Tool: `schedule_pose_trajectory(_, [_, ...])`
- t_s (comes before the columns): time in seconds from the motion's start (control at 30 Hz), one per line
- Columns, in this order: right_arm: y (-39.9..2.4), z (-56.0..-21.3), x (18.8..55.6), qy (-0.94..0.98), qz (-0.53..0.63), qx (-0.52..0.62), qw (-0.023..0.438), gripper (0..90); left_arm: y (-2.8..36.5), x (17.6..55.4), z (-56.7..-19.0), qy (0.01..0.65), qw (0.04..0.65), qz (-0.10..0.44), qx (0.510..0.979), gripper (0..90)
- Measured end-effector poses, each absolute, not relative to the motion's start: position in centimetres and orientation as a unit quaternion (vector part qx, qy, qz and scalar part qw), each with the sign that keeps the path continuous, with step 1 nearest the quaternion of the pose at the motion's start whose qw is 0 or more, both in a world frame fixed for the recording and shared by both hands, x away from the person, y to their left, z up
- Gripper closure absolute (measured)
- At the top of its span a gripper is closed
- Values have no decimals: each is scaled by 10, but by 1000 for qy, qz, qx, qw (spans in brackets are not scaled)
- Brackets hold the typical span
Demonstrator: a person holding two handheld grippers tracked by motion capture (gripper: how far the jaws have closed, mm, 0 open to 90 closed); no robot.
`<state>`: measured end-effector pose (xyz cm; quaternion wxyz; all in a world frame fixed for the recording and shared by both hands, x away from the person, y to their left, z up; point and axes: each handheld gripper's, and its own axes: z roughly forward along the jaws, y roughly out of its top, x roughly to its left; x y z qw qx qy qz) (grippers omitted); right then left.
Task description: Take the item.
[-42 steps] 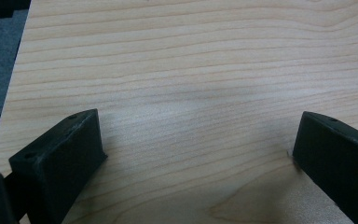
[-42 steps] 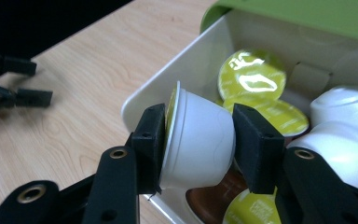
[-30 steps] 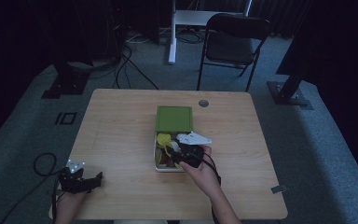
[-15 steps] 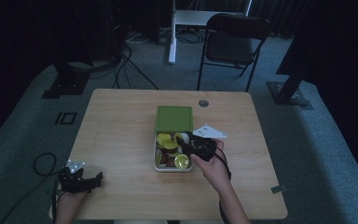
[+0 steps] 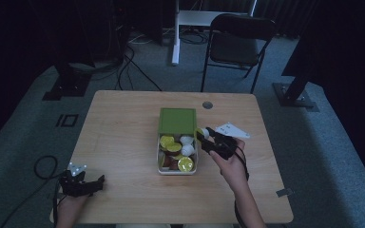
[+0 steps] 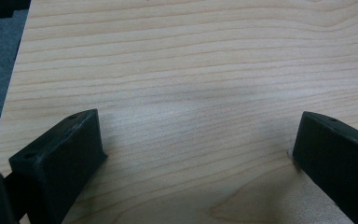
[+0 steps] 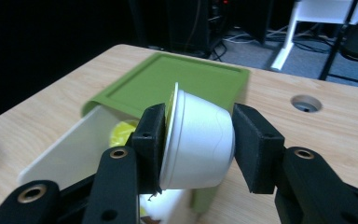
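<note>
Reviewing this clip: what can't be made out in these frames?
- Box contents: high view too small and dim to identify the red-brown items at its near left; in the right gripper view the white cup blocks the inside.
- Cup's foil face: turned edge-on against one jaw.
- Left gripper: jaw tips cut off by the frame's bottom edge.
- Box under the green lid: covered.
</note>
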<state>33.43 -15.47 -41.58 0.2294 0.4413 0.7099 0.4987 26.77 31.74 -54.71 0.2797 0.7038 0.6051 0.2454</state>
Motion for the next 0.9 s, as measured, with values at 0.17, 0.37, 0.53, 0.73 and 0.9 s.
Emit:
schedule_pose_trajectory(0.17, [-169,-425,339,701,495,455,237,561,317,268,-547,605,279,245,704,18])
schedule_pose_trajectory(0.37, [-183,-443,344,694,481,475,249,561,317,268,-547,605,279,245,704,18])
schedule_pose_trajectory(0.53, [-194,-455,349,683,483,489,249,562,317,268,-547,605,279,245,704,18])
schedule_pose_trajectory(0.73, [-199,-468,354,677,477,498,258,561,317,268,-547,605,279,245,704,18])
schedule_pose_trajectory(0.9, [-203,-479,359,672,473,507,260,561,317,268,-547,605,279,245,704,18])
